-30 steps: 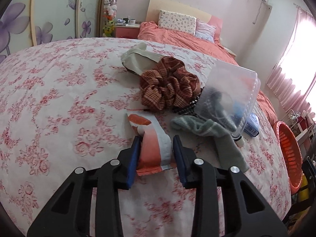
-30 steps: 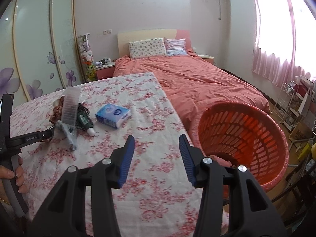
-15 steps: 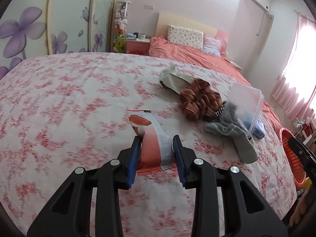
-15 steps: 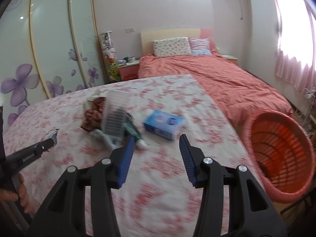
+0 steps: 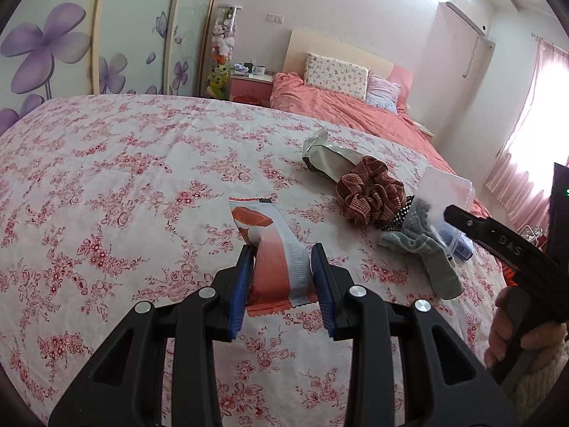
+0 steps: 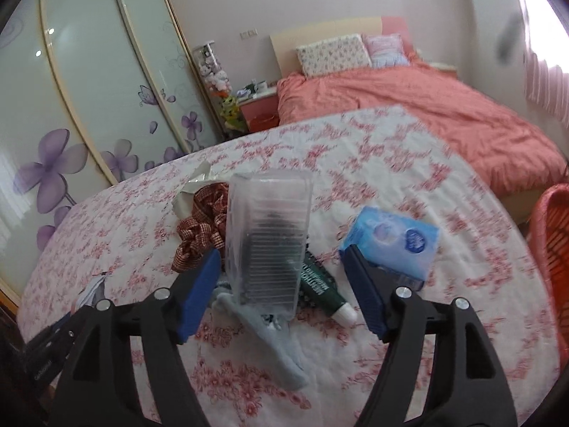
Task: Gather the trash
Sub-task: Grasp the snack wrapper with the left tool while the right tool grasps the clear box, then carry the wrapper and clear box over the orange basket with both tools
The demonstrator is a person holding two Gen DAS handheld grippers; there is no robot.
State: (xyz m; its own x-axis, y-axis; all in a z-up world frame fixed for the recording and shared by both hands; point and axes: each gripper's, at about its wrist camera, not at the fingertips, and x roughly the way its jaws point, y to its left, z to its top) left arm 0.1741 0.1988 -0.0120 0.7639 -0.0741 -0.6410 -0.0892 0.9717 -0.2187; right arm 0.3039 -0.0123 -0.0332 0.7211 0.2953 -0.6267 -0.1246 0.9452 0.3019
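Note:
My left gripper [image 5: 281, 277] is shut on an orange and white snack wrapper [image 5: 272, 249] and holds it above the flowered tablecloth [image 5: 106, 185]. My right gripper [image 6: 279, 284] is open and empty, its jaws either side of a clear plastic box [image 6: 266, 235] that lies on a pile of things. The right gripper also shows at the right edge of the left wrist view [image 5: 505, 245]. A crumpled silver wrapper [image 5: 323, 156] lies behind a brown scrunchie [image 5: 370, 192]. An orange basket [image 6: 554, 256] stands off the table's right side.
A grey sock [image 6: 270, 341], a green tube [image 6: 320, 288] and a blue tissue pack [image 6: 394, 242] lie around the clear box. A bed with an orange cover [image 6: 426, 106] stands beyond the table. Wardrobe doors [image 6: 89, 106] are at the left.
My left gripper has lifted and drawn back with the wrapper. My right gripper has swung left from the basket to the pile and now stands over the clear box.

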